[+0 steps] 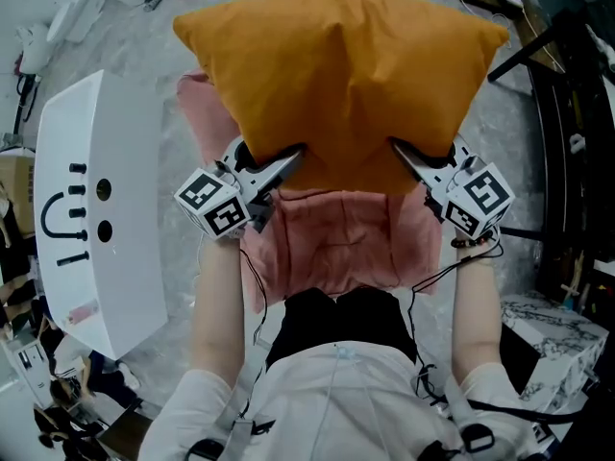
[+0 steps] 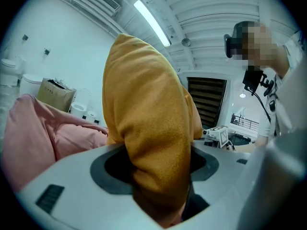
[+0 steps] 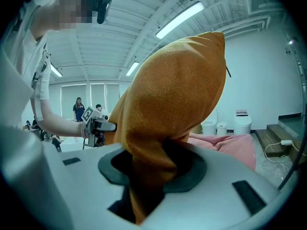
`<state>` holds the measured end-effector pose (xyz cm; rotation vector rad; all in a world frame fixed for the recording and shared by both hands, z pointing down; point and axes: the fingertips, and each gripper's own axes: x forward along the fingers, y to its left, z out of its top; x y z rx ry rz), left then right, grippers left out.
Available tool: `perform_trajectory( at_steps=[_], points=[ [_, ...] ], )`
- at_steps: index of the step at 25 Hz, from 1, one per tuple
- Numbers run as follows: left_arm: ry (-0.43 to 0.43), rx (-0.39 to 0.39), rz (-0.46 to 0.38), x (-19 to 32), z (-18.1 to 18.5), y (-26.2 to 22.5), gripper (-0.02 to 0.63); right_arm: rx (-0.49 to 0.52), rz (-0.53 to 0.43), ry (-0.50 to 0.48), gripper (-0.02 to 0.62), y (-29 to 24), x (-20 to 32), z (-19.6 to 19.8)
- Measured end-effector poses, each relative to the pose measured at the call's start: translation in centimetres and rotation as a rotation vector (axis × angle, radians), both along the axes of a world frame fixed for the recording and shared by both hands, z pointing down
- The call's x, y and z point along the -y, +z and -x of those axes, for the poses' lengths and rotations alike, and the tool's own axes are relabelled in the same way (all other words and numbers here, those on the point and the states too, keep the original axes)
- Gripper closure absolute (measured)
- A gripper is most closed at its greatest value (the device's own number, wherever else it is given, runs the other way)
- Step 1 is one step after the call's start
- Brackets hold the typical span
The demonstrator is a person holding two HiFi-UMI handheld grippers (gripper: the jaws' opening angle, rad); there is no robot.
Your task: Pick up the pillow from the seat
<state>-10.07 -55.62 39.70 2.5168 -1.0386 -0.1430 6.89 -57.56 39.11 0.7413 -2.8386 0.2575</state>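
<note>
**Orange pillow held up over the pink seat, pinched by both grippers**

The pillow (image 1: 341,75) is a plump, square cushion in a soft, slightly fuzzy orange cloth, with pointed corners and a crease down its middle. It is in the air in front of the person, above the seat (image 1: 336,243), which is a slumped, wrinkled pink beanbag of smooth fabric resting on the grey mottled floor (image 1: 144,56). From where I stand I cannot tell whether the pillow's far edge brushes the beanbag.

The left gripper (image 1: 288,159) bites into the pillow's near edge on one side and the right gripper (image 1: 402,152) into the other, each with its checker-marked cube toward the person. In the left gripper view, the fingers stand partly apart with a thick fold of orange cloth bunched between them, squeezed narrow where the dark pads press on it. The right gripper view shows the same: fingers part-way closed, pinching a twisted wad of the cloth, which swells out fat above the grip.

Left of the seat lies a long white moulded tub (image 1: 96,209), glossy and round-edged, with black fittings on its face. A marble-patterned block (image 1: 553,325) sits at the right.
</note>
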Motion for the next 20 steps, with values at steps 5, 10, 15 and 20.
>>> perform_trajectory(
  at_steps=[5,10,15,20],
  points=[
    [-0.011,-0.006,-0.029,-0.4,0.1,-2.7,0.308,0.003,-0.041,-0.010,0.439,-2.8,-0.3,0.2],
    [-0.024,-0.015,-0.066,-1.2,0.0,-5.2,0.311,0.002,-0.088,-0.019,0.438,-5.6,-0.9,0.4],
    [-0.036,-0.012,-0.097,-1.8,-0.1,-7.2,0.311,0.002,-0.122,-0.035,0.437,-7.5,-1.4,0.3],
    [-0.057,-0.008,-0.131,-3.1,0.1,-9.4,0.312,0.020,-0.143,-0.045,0.437,-9.7,-2.7,0.5]
  ],
)
